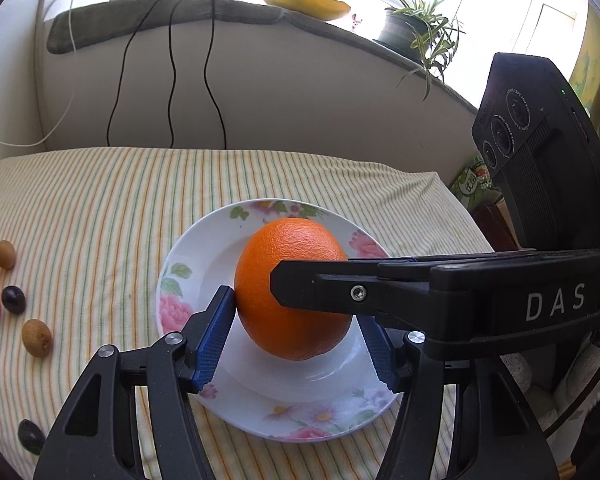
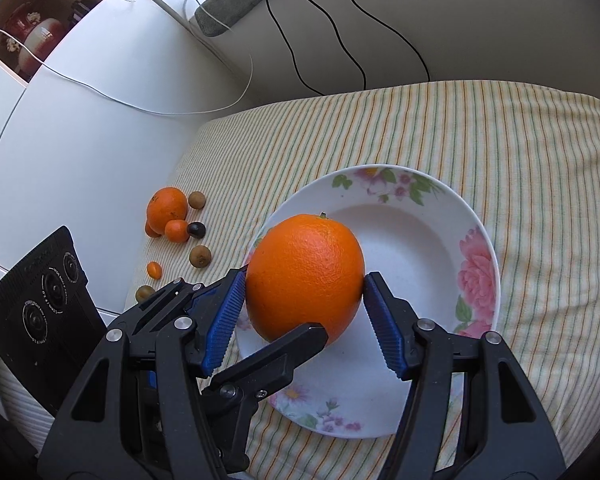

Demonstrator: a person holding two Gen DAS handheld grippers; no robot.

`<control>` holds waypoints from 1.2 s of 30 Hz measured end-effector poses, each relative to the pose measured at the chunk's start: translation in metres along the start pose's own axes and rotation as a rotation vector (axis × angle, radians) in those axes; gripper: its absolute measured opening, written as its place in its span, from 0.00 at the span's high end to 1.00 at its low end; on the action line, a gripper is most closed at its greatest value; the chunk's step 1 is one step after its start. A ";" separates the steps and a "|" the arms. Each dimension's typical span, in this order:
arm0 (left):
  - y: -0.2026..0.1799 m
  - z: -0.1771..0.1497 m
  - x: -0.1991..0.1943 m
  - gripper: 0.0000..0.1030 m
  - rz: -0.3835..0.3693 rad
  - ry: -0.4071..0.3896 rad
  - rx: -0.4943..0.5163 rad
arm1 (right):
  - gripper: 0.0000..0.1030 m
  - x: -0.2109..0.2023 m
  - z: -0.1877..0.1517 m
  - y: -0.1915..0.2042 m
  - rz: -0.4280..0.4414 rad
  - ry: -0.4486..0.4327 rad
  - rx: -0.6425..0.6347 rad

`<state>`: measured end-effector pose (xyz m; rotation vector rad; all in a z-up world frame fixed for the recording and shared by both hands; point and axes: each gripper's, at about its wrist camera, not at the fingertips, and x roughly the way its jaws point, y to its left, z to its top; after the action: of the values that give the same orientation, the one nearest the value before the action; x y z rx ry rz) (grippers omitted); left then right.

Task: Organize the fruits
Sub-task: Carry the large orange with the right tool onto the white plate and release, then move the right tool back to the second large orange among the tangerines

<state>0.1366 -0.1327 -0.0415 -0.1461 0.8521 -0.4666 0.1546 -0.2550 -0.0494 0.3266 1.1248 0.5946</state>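
Large orange [image 1: 296, 288] held between both grippers, over floral plate [image 1: 188, 276], which sits on striped cloth of table [image 1: 100, 200].

L gripper [image 1: 296, 328]: jaws part-open, blue pads against orange at L and R flanks; L pad contact clear, R pad partly hidden behind other gripper's finger. Clamped on orange.

R gripper [image 2: 304, 312]: jaws likewise part-open, ribbed blue pads touching orange on both sides. Clamped on same orange. Black finger of L gripper crossing under the fruit's near side in R wrist view.

Orange over near-left part of plate in R wrist view, overlapping rim; cannot tell if its underside touches plate.

Loose fruit on cloth, well apart from plate, twd white cabinet [image 2: 80, 128]: mid-size orange [image 2: 167, 206], small tangerine [image 2: 176, 231], dark plum-like fruit [image 2: 196, 230], two brown round fruits [image 2: 200, 256], tiny orange fruit [image 2: 154, 269], one greenish-brown fruit [image 2: 145, 293] at cloth edge.

Background: potted plant [image 1: 412, 28] on sill, black cables [image 1: 172, 80] hanging down wall.
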 end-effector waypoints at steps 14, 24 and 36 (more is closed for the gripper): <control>-0.006 0.000 0.015 0.40 0.010 0.032 0.014 | 0.38 -0.002 -0.002 -0.004 -0.019 -0.005 0.011; -0.008 -0.003 0.004 0.40 0.047 0.006 0.034 | 0.33 -0.012 0.000 0.000 -0.078 -0.053 -0.030; 0.004 -0.011 -0.021 0.40 0.094 -0.031 0.047 | 0.23 -0.029 -0.005 0.003 -0.100 -0.155 -0.017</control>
<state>0.1176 -0.1192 -0.0348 -0.0699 0.8131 -0.3946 0.1406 -0.2704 -0.0281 0.2951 0.9807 0.4814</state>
